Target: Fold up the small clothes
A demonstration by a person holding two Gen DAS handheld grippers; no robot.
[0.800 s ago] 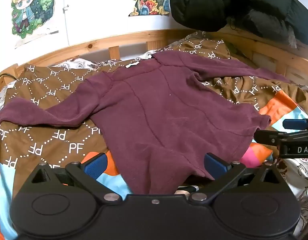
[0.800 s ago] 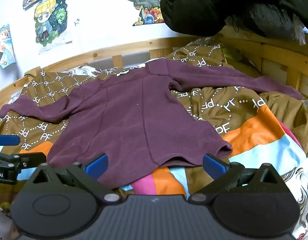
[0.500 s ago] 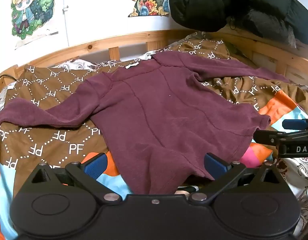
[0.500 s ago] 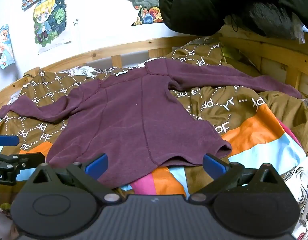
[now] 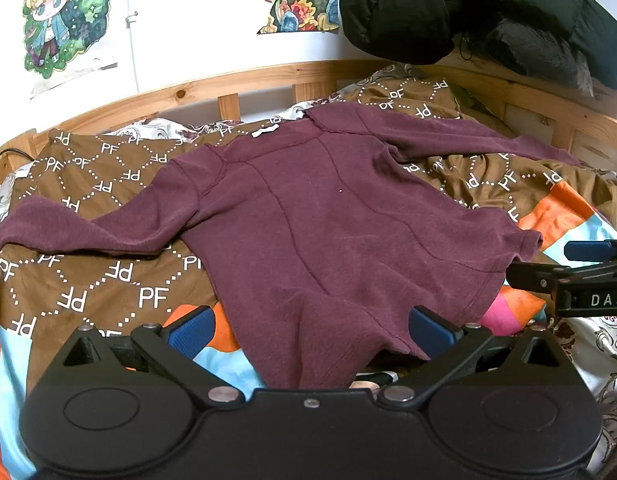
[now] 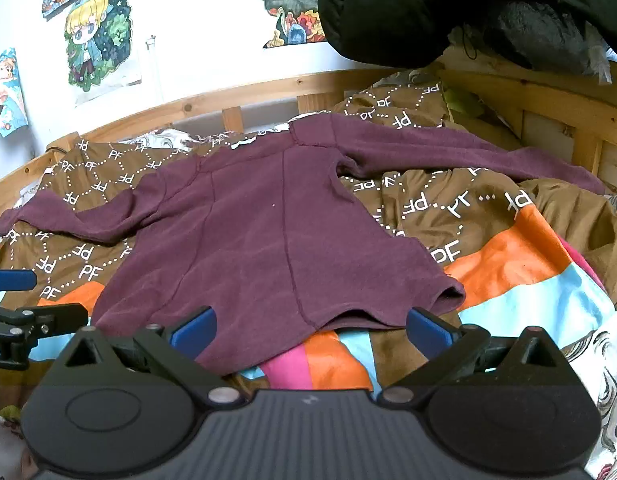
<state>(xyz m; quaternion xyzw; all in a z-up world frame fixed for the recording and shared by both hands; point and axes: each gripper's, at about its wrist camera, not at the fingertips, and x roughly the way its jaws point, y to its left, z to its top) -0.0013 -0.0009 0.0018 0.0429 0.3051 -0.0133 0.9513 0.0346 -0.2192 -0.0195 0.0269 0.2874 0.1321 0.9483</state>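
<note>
Left wrist view: the top (image 5: pixel 328 232) lies spread flat on the bed (image 5: pixel 88 288), sleeves out. Both tools, left (image 5: pixel 308 330) and right (image 6: pixel 308 328), hang released at its near hem, holding nothing. Folding hasn't begun; next, probably pinch a sleeve or hem corner.
</note>
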